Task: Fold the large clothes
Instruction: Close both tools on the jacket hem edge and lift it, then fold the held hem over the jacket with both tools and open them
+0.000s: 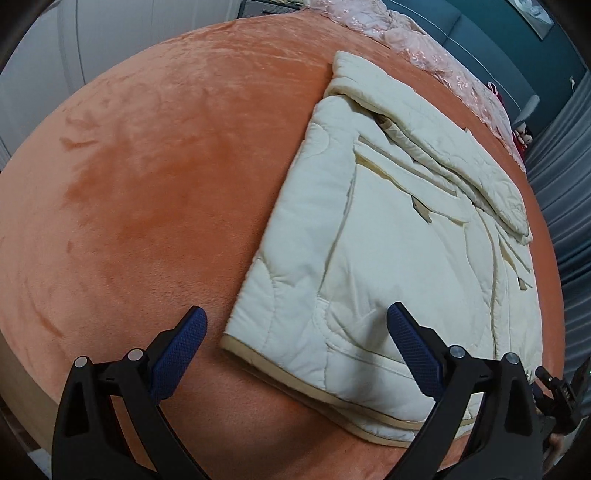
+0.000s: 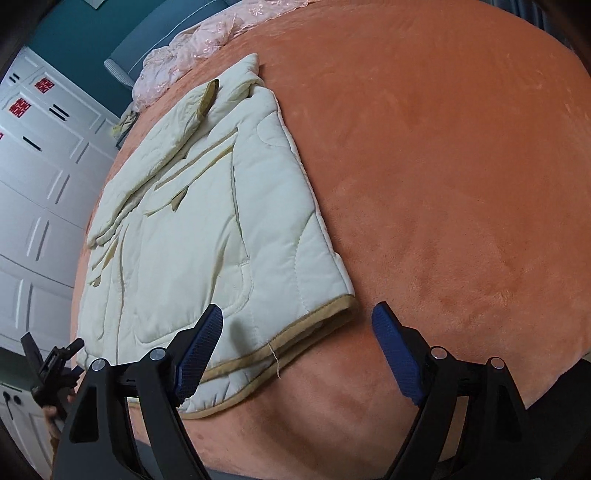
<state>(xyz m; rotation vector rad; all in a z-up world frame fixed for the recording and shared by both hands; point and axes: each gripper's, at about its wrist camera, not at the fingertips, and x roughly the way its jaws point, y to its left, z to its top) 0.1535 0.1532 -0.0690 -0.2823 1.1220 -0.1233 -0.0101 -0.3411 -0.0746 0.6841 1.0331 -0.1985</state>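
Nearest to me, the left claw (image 1: 295,321) hung wide open and empty over the near hem of the cream quilted jacket (image 1: 399,229), one blue pad above the bare orange blanket (image 1: 147,166), the other above the cloth. The right claw (image 2: 297,317) was likewise spread open, gripping nothing, straddling the jacket's other near corner where the tan binding (image 2: 314,312) turned. A loose thread (image 2: 275,360) dangled from that hem. The jacket lay flat on the blanket-covered bed, already narrowed, with a sleeve (image 1: 461,162) laid down along its length towards the far collar. I judged it soft and puffy, light for its bulk, apt to spring back and slide on its own smooth layers; the bound hem corners looked the firmest places to pinch, taking all the stacked layers at once so the fold would not skew. In each view the other claw's frame showed only as a dark scrap at the edge, too cut off to read. How many layers lay under the top panel I could not tell, nor what the small tan tabs (image 1: 421,210) midway up were. Beyond the collar a pink lacy cloth (image 1: 406,33) bunched at the head of the bed, and white cabinet doors (image 2: 40,177) with red marks stood off to the side, their marks too blurred to make out.
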